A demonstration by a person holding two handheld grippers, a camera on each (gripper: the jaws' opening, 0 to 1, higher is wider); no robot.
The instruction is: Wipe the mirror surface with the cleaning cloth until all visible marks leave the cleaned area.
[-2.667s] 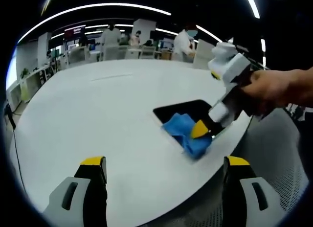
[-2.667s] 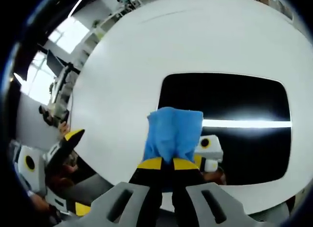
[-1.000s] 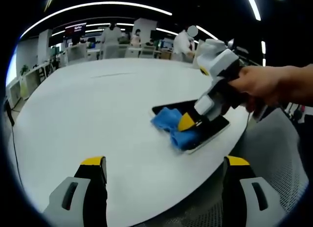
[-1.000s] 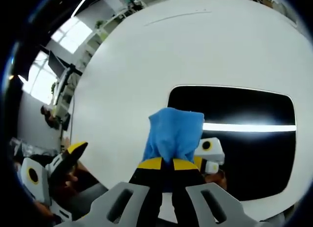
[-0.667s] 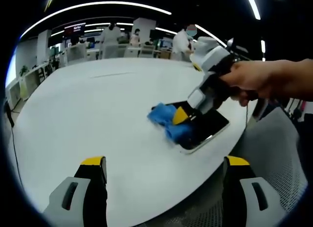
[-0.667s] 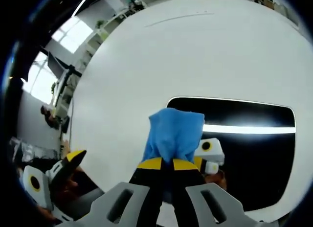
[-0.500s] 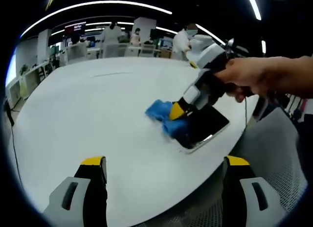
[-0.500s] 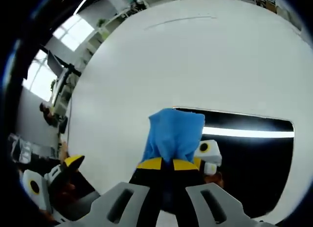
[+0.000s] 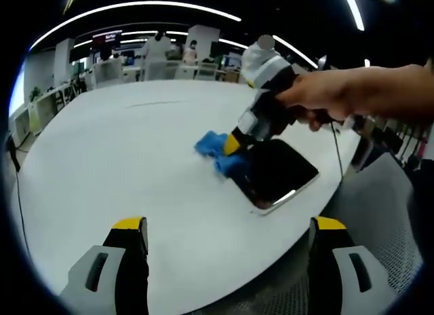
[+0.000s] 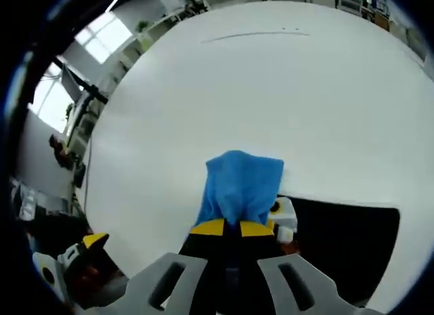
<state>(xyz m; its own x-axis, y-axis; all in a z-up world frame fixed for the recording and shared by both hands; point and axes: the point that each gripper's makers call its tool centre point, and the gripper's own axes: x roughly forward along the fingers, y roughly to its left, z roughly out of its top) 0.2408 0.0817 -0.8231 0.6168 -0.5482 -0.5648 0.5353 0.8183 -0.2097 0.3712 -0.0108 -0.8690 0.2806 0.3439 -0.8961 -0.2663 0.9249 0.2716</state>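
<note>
Cleaning cloth (image 10: 241,187) is soft and bunched, so we judge it light and floppy; best held by the gathered end, as now, with the right gripper (image 10: 226,228) clamped shut on it. It sits at the far edge of the mirror (image 9: 278,172), spilling onto the white table (image 9: 122,159). Mirror looks thin, slick, probably fragile: we'd press lightly. Left gripper (image 9: 227,237) jaws apart, holding nothing, well clear.

We see a broad white round worktop (image 9: 122,159). A dark rectangular mirror (image 9: 278,172) lies flat on it near the edge, with a blue cleaning cloth (image 9: 215,152) apparently overlapping the mirror's far corner and the worktop.
</note>
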